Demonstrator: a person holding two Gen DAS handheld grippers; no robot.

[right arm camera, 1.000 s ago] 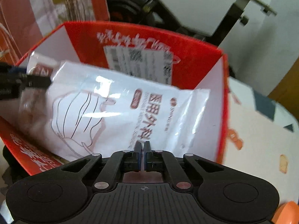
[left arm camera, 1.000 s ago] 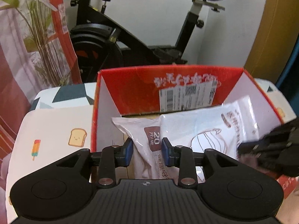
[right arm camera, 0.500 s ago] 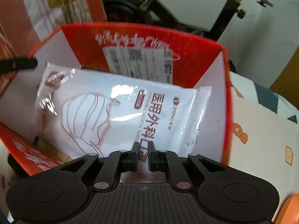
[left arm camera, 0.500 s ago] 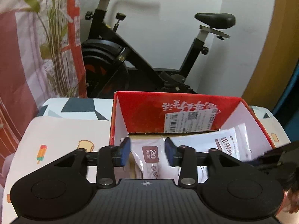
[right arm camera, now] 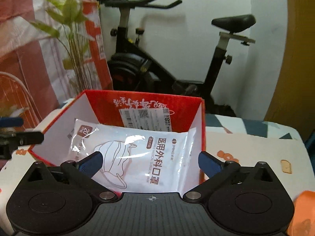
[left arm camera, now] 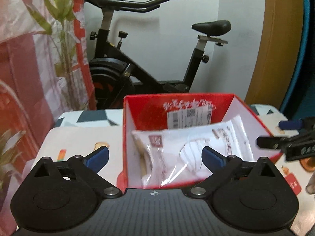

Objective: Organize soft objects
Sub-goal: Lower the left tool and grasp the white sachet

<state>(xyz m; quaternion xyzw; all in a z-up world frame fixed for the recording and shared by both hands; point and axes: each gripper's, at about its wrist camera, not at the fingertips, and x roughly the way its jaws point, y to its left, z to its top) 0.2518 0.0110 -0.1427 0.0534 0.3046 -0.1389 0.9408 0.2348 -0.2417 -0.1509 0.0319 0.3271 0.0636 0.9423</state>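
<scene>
Where red box (right arm camera: 200, 129) sits at frame centre on patterned table (right arm camera: 246, 143), white mask pack (right arm camera: 141, 153) lies inside, leaning on rear wall beneath barcode label (right arm camera: 145, 118). Left gripper (left arm camera: 155, 155) spread wide, grasping nothing, low in frame before box. Right gripper (right arm camera: 150, 161) likewise spread wide, unloaded, pack visible between fingers. Exercise bike (left arm camera: 141, 63) upper centre; plant (right arm camera: 72, 29) upper left.

- The open-topped red cardboard box (right arm camera: 137, 106) is reachable from above; its walls bar entry sideways.
- A white plastic mask packet (right arm camera: 137, 153) covers the box floor.
- At 12 o'clock, a black exercise bike (right arm camera: 157, 74) blocks passage beyond the patterned tabletop (right arm camera: 256, 147).
</scene>
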